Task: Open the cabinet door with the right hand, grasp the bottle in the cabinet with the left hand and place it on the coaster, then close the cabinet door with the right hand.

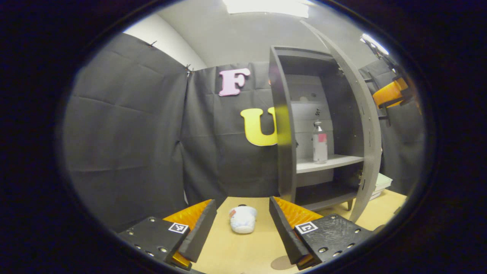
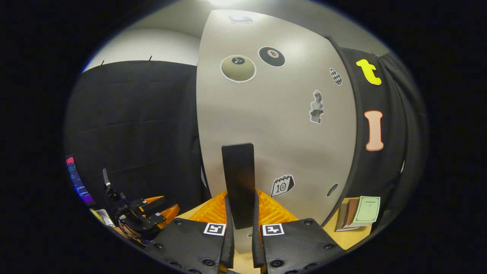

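The grey cabinet [image 1: 283,125] stands open, its door [image 1: 367,125] swung out to the right. A clear bottle [image 1: 319,142] with a pink label stands upright on the white middle shelf [image 1: 331,162]. My left gripper [image 1: 242,232] hangs open low over the wooden table, well short of the cabinet, with nothing between its fingers. A brown round coaster [image 1: 282,263] peeks out under its right finger. My right gripper [image 2: 241,203] is shut on the door's tall black handle [image 2: 238,179]; the sticker-covered door [image 2: 274,114] faces it. It also shows as an orange body [image 1: 391,93] beyond the door.
A white plush toy [image 1: 242,219] lies on the table [image 1: 232,251] just ahead of my left fingers. Stacked books [image 2: 359,211] lie on the table right of the cabinet. The left gripper [image 2: 150,213] and a lit screen [image 2: 78,179] sit at lower left.
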Motion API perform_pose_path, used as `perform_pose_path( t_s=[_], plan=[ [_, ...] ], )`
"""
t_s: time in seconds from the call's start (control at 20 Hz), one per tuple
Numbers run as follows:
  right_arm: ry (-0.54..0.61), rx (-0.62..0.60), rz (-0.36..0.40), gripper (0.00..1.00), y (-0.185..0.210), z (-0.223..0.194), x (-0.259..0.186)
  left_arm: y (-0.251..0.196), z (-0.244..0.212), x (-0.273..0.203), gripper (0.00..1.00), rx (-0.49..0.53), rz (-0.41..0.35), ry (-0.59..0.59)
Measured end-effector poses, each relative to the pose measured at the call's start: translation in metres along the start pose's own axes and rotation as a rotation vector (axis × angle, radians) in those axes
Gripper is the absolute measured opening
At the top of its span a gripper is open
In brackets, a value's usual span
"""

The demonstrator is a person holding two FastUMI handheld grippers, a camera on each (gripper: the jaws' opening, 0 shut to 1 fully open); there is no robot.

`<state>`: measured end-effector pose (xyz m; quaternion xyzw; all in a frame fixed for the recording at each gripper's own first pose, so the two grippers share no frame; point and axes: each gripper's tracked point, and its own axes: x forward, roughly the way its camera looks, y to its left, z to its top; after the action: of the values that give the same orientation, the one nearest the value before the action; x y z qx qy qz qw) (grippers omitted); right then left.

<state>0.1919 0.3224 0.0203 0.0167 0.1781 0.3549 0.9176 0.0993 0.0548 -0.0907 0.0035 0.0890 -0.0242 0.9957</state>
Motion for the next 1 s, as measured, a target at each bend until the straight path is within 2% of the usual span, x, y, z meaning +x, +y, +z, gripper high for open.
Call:
perform_pose_path(
  t_s=[0.15,0.2,0.25,0.3,0.4,0.7,0.75,0.8,0.9,0.95,1.0],
  plan=[
    [-0.026,0.036,0.023,0.20,-0.014,-0.003,-0.007,-0.047,0.015,0.010,0.83,0.009,-0.052,-0.024],
    [-0.030,0.044,0.024,0.20,-0.018,-0.004,-0.009,-0.065,0.019,0.012,0.88,0.004,-0.073,-0.029],
    [-0.034,0.039,0.018,0.20,-0.022,-0.003,-0.012,-0.083,0.022,0.016,0.83,0.000,-0.095,-0.033],
    [-0.040,0.025,0.007,0.20,-0.022,-0.004,-0.017,-0.100,0.024,0.020,0.86,-0.003,-0.116,-0.037],
    [-0.046,-0.007,-0.030,0.20,-0.028,-0.004,-0.029,-0.133,0.030,0.021,0.83,-0.001,-0.155,-0.045],
    [-0.068,-0.033,-0.175,0.20,-0.042,0.001,-0.040,-0.211,0.034,0.022,0.84,0.014,-0.248,-0.054],
    [-0.075,-0.041,-0.205,0.20,-0.046,-0.005,-0.032,-0.220,0.032,0.022,0.84,0.012,-0.257,-0.051],
    [-0.082,-0.040,-0.234,0.14,-0.048,-0.001,-0.037,-0.229,0.032,0.020,0.86,0.009,-0.264,-0.048],
    [-0.094,-0.019,-0.278,0.13,-0.052,0.001,-0.035,-0.245,0.033,0.014,0.84,0.005,-0.271,-0.043],
    [-0.102,-0.004,-0.301,0.17,-0.054,-0.001,-0.034,-0.251,0.033,0.012,0.84,0.006,-0.273,-0.043],
    [-0.113,0.016,-0.297,0.13,-0.051,0.000,-0.033,-0.257,0.034,0.008,0.83,0.010,-0.271,-0.043]
  ],
)
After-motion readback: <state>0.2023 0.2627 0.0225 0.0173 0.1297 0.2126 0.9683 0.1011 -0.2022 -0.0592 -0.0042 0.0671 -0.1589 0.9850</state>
